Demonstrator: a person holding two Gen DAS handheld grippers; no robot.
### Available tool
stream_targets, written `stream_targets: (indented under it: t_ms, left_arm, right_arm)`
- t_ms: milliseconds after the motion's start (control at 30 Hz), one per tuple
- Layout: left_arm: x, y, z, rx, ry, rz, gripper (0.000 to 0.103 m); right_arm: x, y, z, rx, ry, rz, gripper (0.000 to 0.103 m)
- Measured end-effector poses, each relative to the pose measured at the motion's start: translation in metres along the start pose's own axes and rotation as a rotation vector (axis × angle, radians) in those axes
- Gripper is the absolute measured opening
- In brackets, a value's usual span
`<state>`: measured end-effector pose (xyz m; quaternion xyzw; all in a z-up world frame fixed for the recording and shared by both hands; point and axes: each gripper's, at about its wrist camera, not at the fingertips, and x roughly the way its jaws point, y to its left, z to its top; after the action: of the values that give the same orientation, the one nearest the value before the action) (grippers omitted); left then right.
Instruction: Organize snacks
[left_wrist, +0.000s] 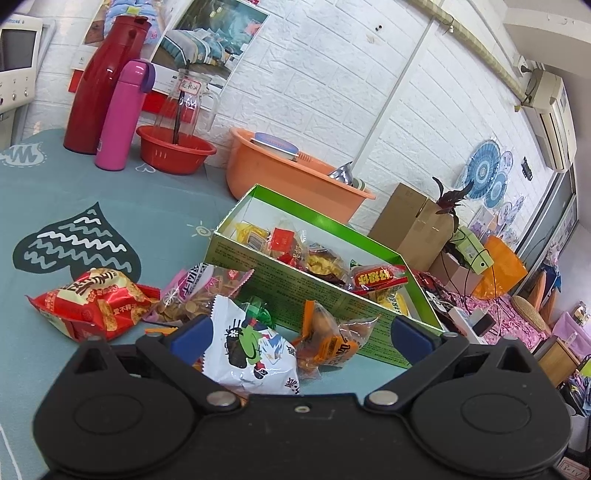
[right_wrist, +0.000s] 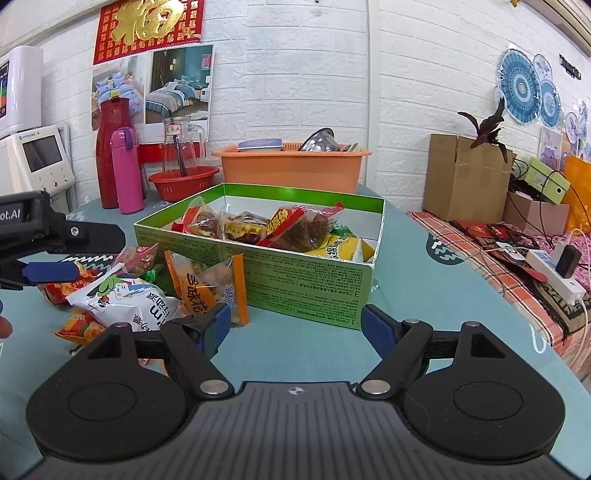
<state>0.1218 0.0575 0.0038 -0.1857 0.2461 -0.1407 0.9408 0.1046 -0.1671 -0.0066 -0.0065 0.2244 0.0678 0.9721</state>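
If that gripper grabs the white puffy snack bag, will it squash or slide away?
The white snack bag looks puffed with air, so it would probably give and crinkle rather than stay stiff. Its glossy film may slip between the open left gripper fingers. It seems light, likely to skid on the smooth teal tablecloth if nudged.

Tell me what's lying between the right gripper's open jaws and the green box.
In the right wrist view, only bare teal tablecloth lies between the right gripper and the green box. The orange snack packet sits off to the left, by the left jaw.
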Motion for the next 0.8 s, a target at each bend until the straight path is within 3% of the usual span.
stream_targets:
  t_ms: [800]
  left_arm:
    - [-0.002, 0.0, 0.0013, -0.006, -0.007, -0.016, 0.103]
  right_arm:
    - [-0.0034, 0.0091, 0.0044, -0.036, -0.007, 0.025, 0.103]
